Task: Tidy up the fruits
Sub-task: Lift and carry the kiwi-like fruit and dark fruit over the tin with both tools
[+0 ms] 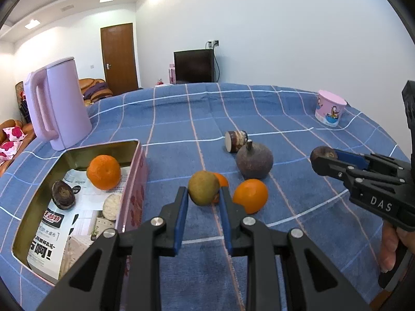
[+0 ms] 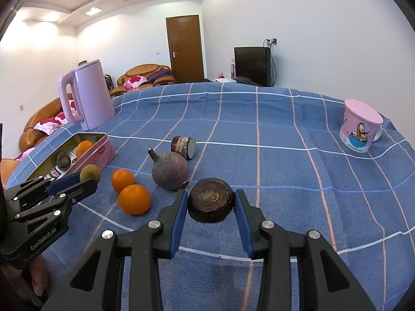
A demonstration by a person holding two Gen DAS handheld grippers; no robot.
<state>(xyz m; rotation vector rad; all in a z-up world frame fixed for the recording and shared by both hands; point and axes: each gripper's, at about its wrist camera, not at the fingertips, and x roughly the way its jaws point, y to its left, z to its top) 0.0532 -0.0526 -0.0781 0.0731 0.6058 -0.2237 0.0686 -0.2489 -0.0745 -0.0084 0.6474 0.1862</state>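
Note:
My left gripper point(image 1: 203, 197) is shut on a green-brown round fruit point(image 1: 203, 187), held above the blue cloth just right of the pink tin point(image 1: 135, 181). The tin holds an orange point(image 1: 103, 172), a dark brown fruit point(image 1: 63, 195) and a cut pale piece point(image 1: 112, 206). My right gripper point(image 2: 210, 202) is shut on a dark brown round fruit point(image 2: 210, 200). On the cloth lie two oranges point(image 2: 135, 199) point(image 2: 122, 180), a large purple fruit with a stem point(image 2: 170, 169) and a cut brown piece point(image 2: 183, 147).
A lilac kettle point(image 1: 55, 108) stands behind the tin at the left. A pink cartoon cup point(image 2: 359, 125) stands at the far right of the table point(image 2: 285, 171). A sofa, a door and a black cabinet are beyond the table.

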